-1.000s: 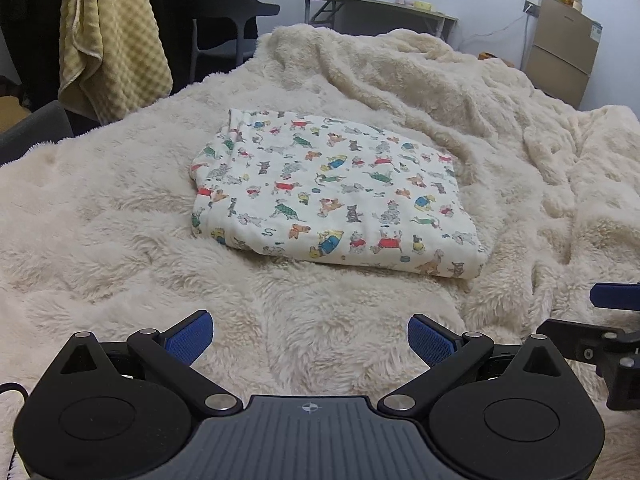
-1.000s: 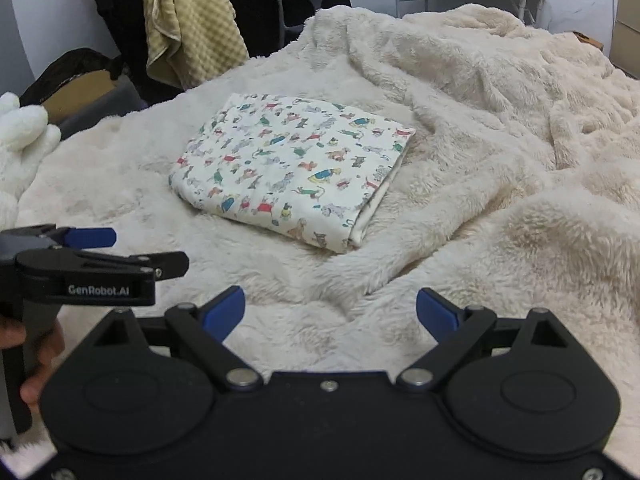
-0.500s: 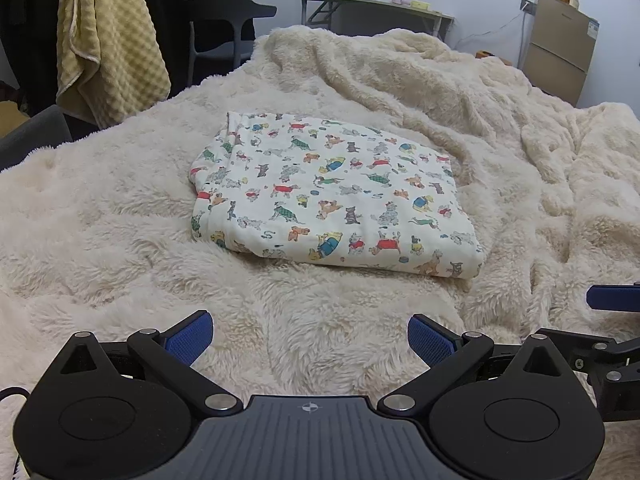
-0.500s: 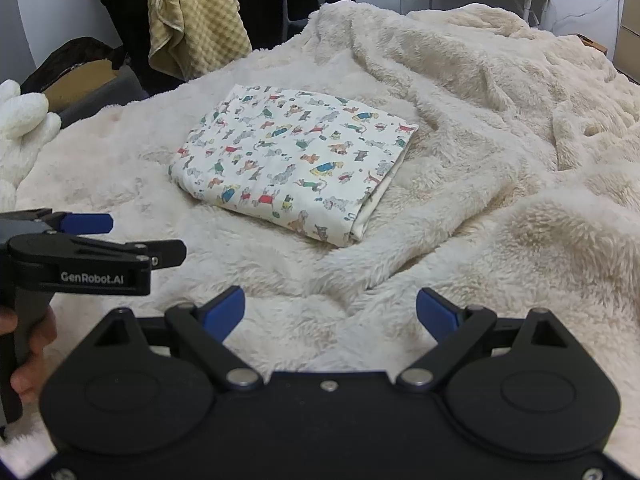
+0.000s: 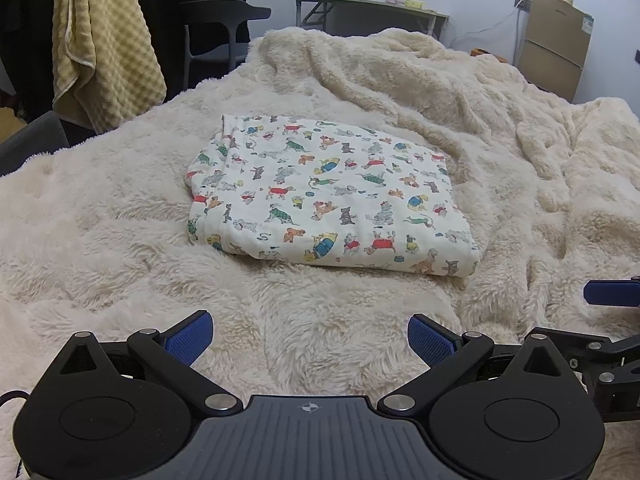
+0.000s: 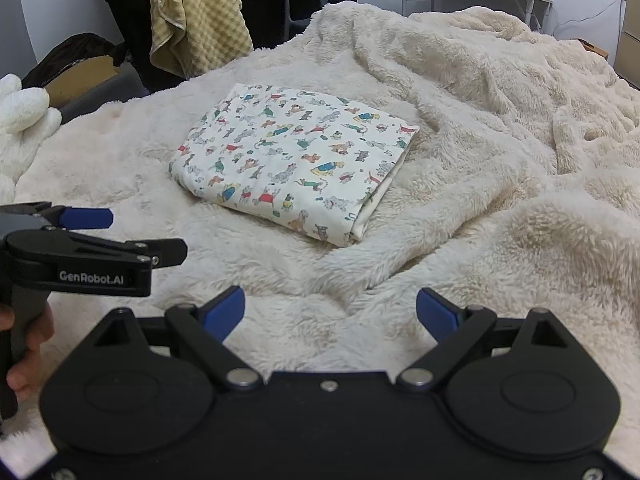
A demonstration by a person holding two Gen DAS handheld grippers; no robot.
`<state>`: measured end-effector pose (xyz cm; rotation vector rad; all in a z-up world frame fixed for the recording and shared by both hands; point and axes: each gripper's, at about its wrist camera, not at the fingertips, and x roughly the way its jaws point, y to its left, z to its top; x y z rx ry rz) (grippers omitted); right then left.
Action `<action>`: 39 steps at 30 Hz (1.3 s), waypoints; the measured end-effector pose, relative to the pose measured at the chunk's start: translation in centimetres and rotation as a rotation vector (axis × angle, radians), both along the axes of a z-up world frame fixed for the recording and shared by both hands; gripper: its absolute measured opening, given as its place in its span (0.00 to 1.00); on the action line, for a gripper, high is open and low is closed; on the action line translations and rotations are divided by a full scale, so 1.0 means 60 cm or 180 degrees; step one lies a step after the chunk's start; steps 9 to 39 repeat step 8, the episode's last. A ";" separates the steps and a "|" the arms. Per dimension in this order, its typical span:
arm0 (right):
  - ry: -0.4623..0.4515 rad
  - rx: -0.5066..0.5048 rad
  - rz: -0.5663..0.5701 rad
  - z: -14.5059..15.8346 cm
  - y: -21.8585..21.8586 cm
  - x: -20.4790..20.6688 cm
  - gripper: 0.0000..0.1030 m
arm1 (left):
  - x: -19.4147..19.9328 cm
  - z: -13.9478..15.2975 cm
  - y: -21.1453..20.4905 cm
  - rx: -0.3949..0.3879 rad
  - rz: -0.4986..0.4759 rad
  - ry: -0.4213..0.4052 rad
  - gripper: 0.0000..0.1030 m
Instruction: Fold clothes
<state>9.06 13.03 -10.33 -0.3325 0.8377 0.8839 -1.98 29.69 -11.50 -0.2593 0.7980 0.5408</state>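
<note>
Blue-padded left gripper and right gripper hover, jaws apart.

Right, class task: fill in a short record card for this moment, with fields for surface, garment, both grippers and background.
surface: fluffy cream blanket, rumpled at the far side
garment: animal-print cloth, folded into a flat rectangle, lying on the blanket
left gripper: open, empty, short of the cloth
right gripper: open, empty, short of the cloth
background: yellow towel hanging, dark chair, desk
</note>
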 end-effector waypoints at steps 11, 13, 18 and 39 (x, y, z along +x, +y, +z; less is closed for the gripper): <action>-0.0013 -0.0009 0.0009 0.001 0.001 -0.001 0.90 | 0.000 -0.001 -0.003 -0.0008 -0.0042 0.0006 1.00; -0.0013 -0.0009 0.0009 0.001 0.001 -0.001 0.90 | 0.000 -0.001 -0.003 -0.0008 -0.0042 0.0006 1.00; -0.0013 -0.0009 0.0009 0.001 0.001 -0.001 0.90 | 0.000 -0.001 -0.003 -0.0008 -0.0042 0.0006 1.00; -0.0013 -0.0009 0.0009 0.001 0.001 -0.001 0.90 | 0.000 -0.001 -0.003 -0.0008 -0.0042 0.0006 1.00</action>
